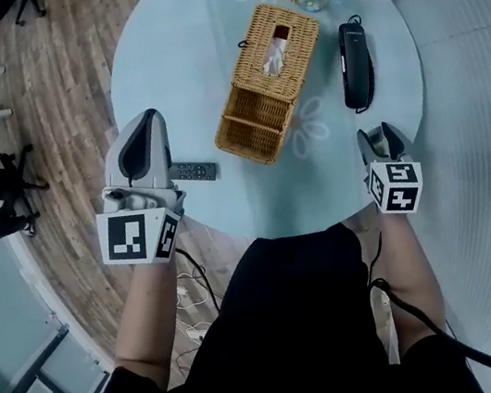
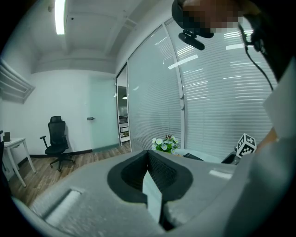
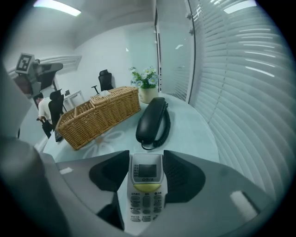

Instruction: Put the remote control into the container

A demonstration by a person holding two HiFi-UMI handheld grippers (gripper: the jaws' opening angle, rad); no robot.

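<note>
- The right gripper [image 3: 146, 159] is clamped on a white remote control [image 3: 146, 187], with a pad against each long side and the screen end pointing forward.
- It hangs over the near right edge of the round table [image 1: 176, 56], apart from the wicker container [image 1: 290, 76].
- A black telephone [image 3: 152, 121] lies ahead of it, to the right of the container.
- The left gripper [image 2: 150, 173] has its jaws drawn together on nothing. It sits at the table's near left edge, just beside a dark remote [image 1: 193, 171] lying there.
</note>
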